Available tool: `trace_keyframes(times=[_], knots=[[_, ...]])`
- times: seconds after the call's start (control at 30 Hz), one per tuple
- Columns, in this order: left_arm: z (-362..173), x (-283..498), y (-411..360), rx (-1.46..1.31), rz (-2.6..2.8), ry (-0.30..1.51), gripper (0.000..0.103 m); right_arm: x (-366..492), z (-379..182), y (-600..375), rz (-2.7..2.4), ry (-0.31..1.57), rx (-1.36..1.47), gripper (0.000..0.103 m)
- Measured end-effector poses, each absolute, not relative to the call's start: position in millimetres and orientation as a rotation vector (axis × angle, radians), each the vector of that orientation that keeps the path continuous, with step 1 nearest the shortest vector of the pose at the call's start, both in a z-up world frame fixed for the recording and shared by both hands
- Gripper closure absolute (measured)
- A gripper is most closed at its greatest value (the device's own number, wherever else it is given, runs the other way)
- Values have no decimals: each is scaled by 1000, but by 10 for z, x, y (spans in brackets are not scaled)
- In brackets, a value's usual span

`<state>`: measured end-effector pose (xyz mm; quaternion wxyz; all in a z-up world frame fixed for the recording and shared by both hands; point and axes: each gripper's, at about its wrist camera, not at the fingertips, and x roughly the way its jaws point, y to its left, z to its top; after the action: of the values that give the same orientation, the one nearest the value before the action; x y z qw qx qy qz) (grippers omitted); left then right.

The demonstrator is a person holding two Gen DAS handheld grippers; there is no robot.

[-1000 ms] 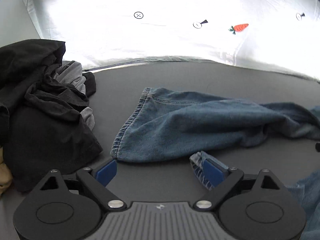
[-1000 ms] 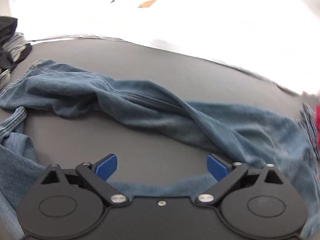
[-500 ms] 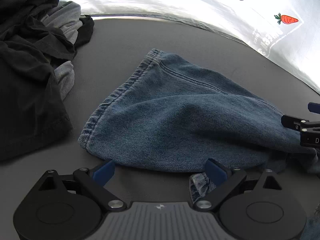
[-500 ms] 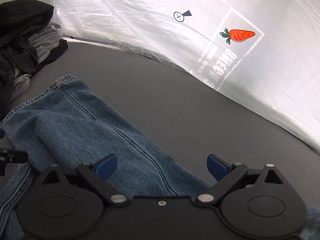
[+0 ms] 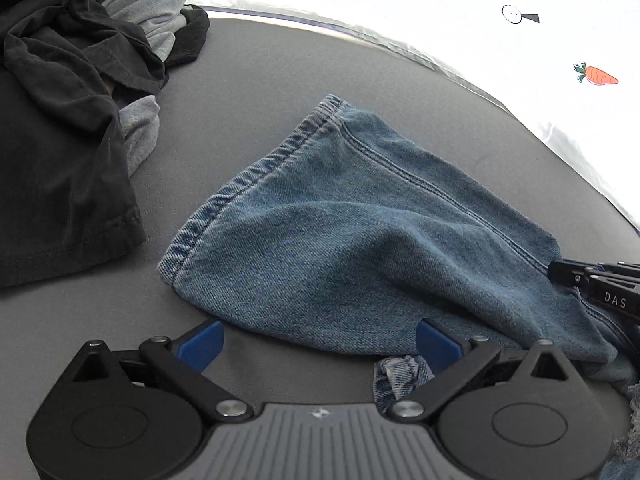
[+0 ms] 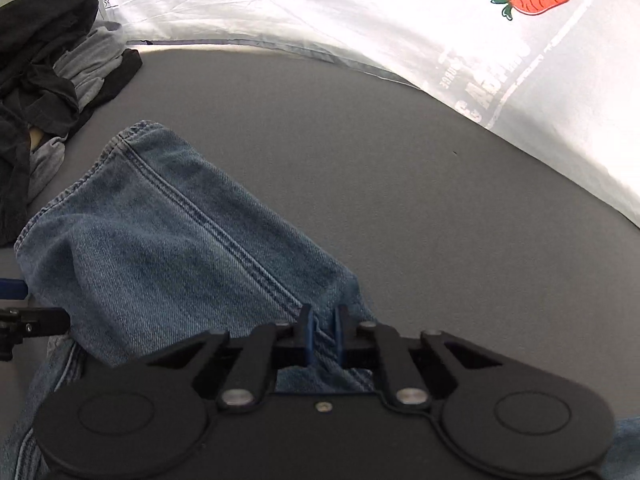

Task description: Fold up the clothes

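Right tool (image 6: 322,330) pinched narrow on jeans (image 6: 168,240) seam, left tool (image 5: 316,346) wide and empty: thin bite, likely slip on lifting.

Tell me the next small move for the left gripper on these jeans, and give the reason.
Probably ease the left gripper forward and shut it on the near edge of the jeans leg. Its jaws stand open with that edge just ahead of them, while the right gripper is already shut on the leg's seam side. A second hold would let both lift the leg to fold it.
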<state>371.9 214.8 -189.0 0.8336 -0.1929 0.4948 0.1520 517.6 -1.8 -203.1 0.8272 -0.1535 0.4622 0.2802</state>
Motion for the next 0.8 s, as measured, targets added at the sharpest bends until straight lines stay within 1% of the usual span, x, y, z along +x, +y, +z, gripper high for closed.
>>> trace_keyframes(times=[0.17,0.27,0.33,0.43,0.47,0.53,0.6,0.67,0.77,0.8], knots=[[-1614,3507,2199,-397,333,975,2,4551,-1600,-155,637,832,-347,97],[-1498,3367,2218,-405,346,951,2,4015,-1372,-273,724,788,-429,98],[-1432,3284,2222,-408,348,937,2,3683,-1423,-327,796,829,-494,98],[-1371,3202,2214,-421,325,929,2,3250,-1720,-409,837,954,-569,101],[-1362,3188,2205,-418,321,927,2,3147,-1800,-443,833,993,-571,102],[-1354,3164,2170,-411,315,924,2,3107,-1754,-559,802,1024,-458,102],[-1368,3156,2158,-427,307,925,2,3181,-1582,-672,757,979,-361,96],[-1392,3145,2141,-438,294,934,2,3295,-1388,-780,713,918,-266,69],[-1406,3142,2122,-423,285,938,2,3601,-1189,-903,690,871,-75,59],[-1403,3135,2126,-423,282,935,2,3699,-1167,-899,681,862,-50,59]])
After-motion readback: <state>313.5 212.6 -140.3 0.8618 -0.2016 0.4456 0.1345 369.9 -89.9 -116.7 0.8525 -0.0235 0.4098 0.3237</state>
